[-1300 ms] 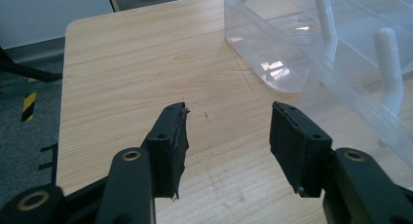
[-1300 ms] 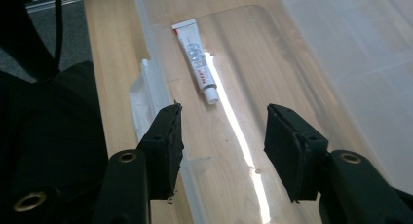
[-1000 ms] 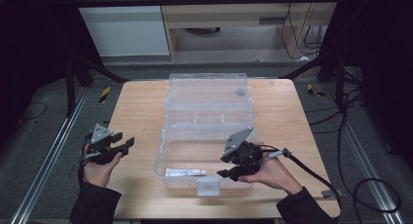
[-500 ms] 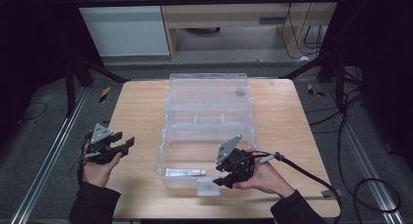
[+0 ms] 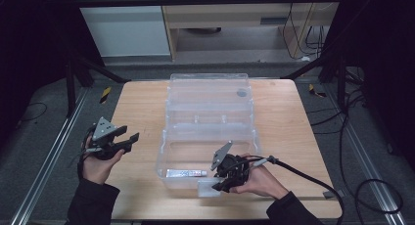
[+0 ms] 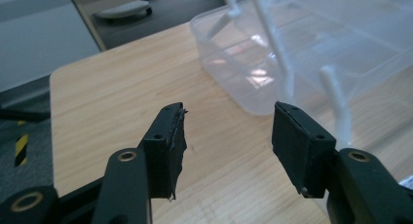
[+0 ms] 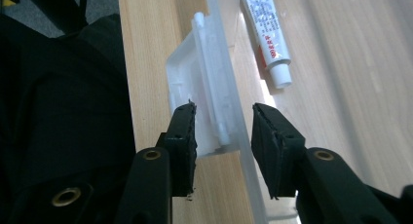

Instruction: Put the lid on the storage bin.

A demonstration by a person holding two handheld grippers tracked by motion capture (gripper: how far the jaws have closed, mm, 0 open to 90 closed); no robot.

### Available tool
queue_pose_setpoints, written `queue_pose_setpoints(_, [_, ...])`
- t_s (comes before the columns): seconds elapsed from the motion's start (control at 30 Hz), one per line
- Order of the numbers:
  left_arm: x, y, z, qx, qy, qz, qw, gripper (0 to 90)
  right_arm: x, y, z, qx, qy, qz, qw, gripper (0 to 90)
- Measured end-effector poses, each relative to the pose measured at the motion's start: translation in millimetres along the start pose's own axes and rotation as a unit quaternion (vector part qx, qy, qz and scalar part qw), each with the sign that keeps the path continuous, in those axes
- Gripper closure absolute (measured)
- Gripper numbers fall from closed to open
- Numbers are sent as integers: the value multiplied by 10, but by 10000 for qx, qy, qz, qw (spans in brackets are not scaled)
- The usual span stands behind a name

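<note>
Since a second ago the right gripper (image 5: pixel 226 182) has slid from the box's right side down to its near wall, at the lower middle of the high view, while the left gripper (image 5: pixel 116 141) has stayed put at the left of the counter (image 5: pixel 142 102), jaws released and empty. In the right gripper view the right jaws stand apart astride the white latch (image 7: pixel 207 100) on the front of the clear storage box (image 5: pixel 210 117), not yet clenched on it. My guess is that the latch is the next thing to be worked, perhaps to close the box, whose lid lies folded open toward the top of the frame. A tube (image 5: pixel 185 173) lies flat on the box floor just left of the right gripper, its long axis running left to right in the high view, cap toward the right.
</note>
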State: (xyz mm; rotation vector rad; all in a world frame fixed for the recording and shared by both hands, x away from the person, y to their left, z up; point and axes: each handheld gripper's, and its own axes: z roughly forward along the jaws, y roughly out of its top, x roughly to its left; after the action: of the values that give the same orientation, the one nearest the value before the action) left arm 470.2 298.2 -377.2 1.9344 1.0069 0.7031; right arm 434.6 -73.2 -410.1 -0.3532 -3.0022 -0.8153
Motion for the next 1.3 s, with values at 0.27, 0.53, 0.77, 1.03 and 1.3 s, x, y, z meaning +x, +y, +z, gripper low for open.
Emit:
queue_pose_setpoints(0.27, [-46, 327, 63, -209, -586, 207, 9978, 459, -27, 3, 38, 85, -20, 7, 10000, 691])
queue_pose_setpoints(0.53, [-95, 642, 210, -201, -1024, 568, 9929, 460, -46, 6, 58, 122, 48, 21, 9999, 698])
queue_pose_setpoints(0.77, [-111, 891, 344, -96, -1421, 1041, 9843, 449, -44, 8, 61, 130, 47, 43, 9999, 700])
queue_pose_setpoints(1.03, [-175, 1155, 515, 41, -1816, 1674, 9690, 439, -47, 9, 66, 112, 67, 39, 9999, 700])
queue_pose_setpoints(1.3, [-204, 1368, 670, 297, -1863, 2129, 9587, 455, -50, 13, 68, 126, 78, 14, 9999, 701])
